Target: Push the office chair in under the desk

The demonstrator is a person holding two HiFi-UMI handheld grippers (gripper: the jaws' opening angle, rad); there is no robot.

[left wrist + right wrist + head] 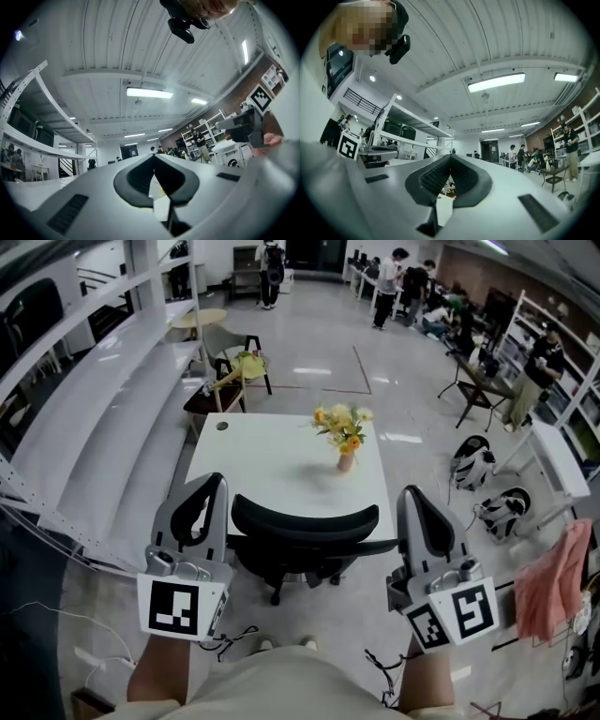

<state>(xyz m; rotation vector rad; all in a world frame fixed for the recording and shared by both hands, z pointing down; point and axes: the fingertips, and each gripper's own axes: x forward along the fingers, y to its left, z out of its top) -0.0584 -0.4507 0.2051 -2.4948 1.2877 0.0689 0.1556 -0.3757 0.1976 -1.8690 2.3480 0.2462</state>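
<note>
Sitting between the left tool (208, 495) and right tool (418, 507), both pressed together and empty, the black wheeled office chair (305, 526) meets the white tabletop (267, 460).

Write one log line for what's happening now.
left gripper: shut, empty | right gripper: shut, empty | chair: at desk edge, between grippers

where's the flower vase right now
In the head view the flower vase stands on the white desk, right of its middle, just beyond the backrest of the black office chair.
</note>
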